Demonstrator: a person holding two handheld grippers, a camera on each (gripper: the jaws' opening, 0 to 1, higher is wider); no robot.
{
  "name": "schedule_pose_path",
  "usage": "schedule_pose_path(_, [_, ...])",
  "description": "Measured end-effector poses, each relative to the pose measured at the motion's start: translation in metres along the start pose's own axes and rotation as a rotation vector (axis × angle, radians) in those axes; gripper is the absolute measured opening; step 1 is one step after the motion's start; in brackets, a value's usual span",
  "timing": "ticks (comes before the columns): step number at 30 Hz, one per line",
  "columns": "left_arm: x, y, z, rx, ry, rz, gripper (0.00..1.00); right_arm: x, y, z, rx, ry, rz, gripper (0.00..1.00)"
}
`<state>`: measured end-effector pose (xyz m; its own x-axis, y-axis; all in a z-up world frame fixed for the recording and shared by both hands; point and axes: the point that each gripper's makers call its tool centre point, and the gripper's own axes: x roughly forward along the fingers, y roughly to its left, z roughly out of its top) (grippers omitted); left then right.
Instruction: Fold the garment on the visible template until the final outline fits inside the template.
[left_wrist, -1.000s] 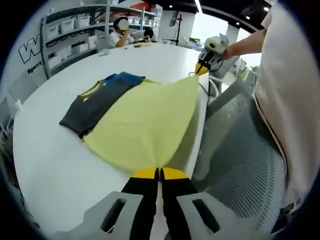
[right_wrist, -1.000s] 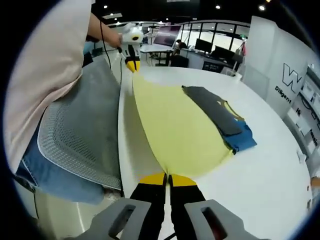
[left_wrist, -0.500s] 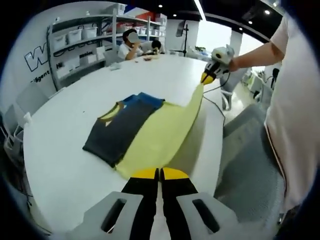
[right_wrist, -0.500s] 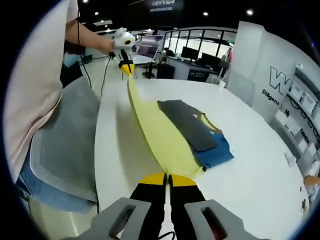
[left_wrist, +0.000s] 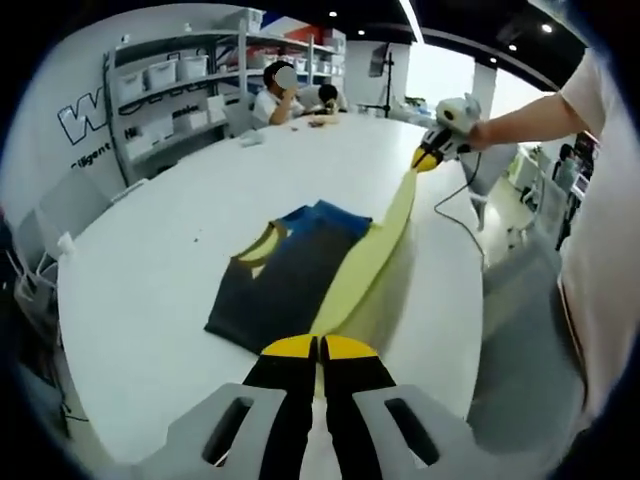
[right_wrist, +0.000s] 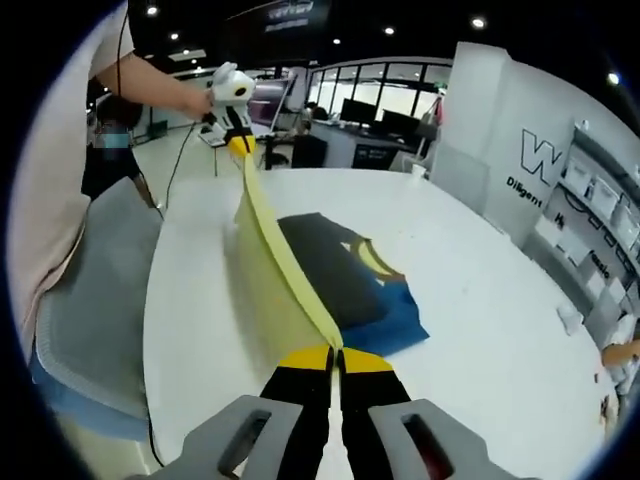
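Left gripper view, left gripper and right gripper both clamped on yellow garment, now lifted edge-on off white table, seated people behind.

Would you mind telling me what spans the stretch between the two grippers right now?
The yellow garment hangs taut between them, from the left gripper to the right gripper in the left gripper view, above the dark garment.

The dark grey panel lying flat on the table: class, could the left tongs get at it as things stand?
Probably not yet: the left tongs are shut on the yellow flap, stretched between both tongs. The dark grey panel lies uncovered beside it, so releasing would leave the way free.
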<state>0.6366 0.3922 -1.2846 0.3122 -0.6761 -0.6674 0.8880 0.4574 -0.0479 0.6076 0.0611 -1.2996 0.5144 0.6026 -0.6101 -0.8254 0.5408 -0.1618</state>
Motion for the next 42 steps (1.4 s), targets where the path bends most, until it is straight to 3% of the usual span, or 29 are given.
schedule_pose_path(9, [0.029, 0.055, 0.018, -0.077, 0.005, 0.028, 0.0, 0.033, -0.045, -0.001, 0.053, 0.028, -0.016, 0.0])
schedule_pose_path(12, [0.038, 0.065, 0.02, -0.101, 0.015, 0.026, 0.0, 0.045, -0.058, -0.004, 0.071, 0.047, -0.015, 0.0])
schedule_pose_path(22, [0.074, 0.106, 0.011, -0.138, 0.081, 0.026, 0.01, 0.087, -0.099, -0.012, 0.14, 0.093, -0.014, 0.0])
schedule_pose_path(30, [0.101, 0.142, -0.002, -0.276, 0.112, 0.048, 0.01, 0.118, -0.118, -0.023, 0.2, 0.134, -0.005, 0.0])
schedule_pose_path(37, [0.121, 0.155, -0.018, -0.418, 0.136, 0.046, 0.01, 0.141, -0.127, -0.037, 0.275, 0.172, -0.008, 0.0])
schedule_pose_path(42, [0.133, 0.162, -0.022, -0.442, 0.137, 0.046, 0.01, 0.154, -0.134, -0.046, 0.305, 0.197, -0.011, 0.0])
